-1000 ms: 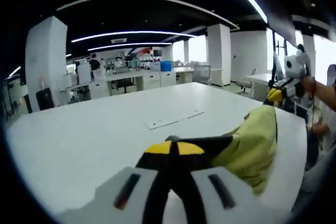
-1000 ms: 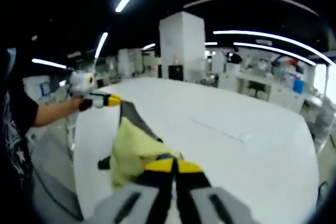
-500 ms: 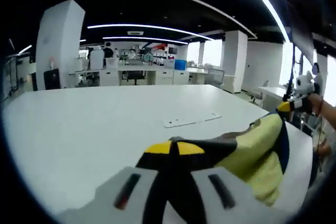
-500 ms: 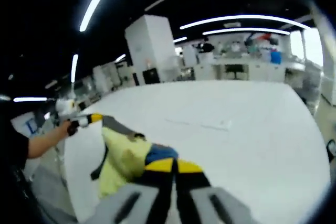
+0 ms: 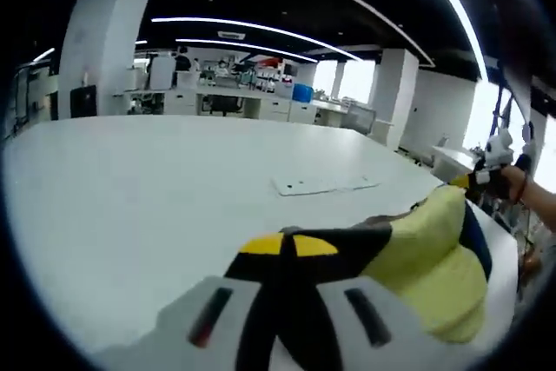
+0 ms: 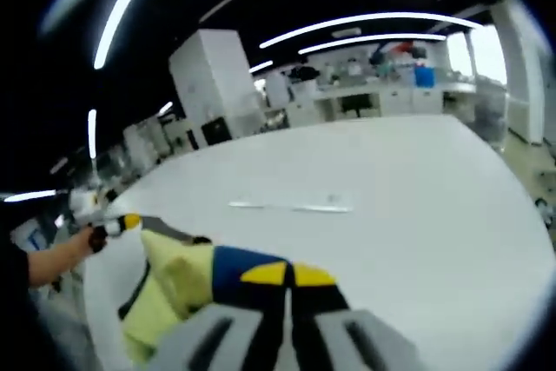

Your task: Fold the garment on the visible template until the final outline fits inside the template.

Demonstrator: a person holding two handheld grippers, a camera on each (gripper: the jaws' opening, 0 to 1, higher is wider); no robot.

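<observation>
A yellow garment [image 5: 430, 258] with dark trim and a blue patch [image 5: 474, 234] hangs stretched between both grippers over the white table's near edge. My left gripper [image 5: 288, 245] is shut on its dark edge. My right gripper [image 6: 287, 274] is shut on the blue part [image 6: 233, 265], and the yellow cloth [image 6: 169, 288] sags to the left. The right gripper [image 5: 479, 182] appears far right in the left gripper view, held by a hand. The left gripper [image 6: 122, 223] appears at the left in the right gripper view. A thin pale flat template strip [image 5: 326, 185] [image 6: 291, 207] lies mid-table, beyond the garment.
The broad white table [image 5: 130, 188] [image 6: 417, 206] stretches ahead of both grippers. A person's forearm [image 6: 52, 258] holds the far gripper at the table's edge. White pillars [image 5: 100, 49] and desks with equipment [image 6: 373, 93] stand beyond the table.
Both views have swung with the hands. The garment stays gripped at both ends and now shows its blue patch more. The template strip stays on the table.
</observation>
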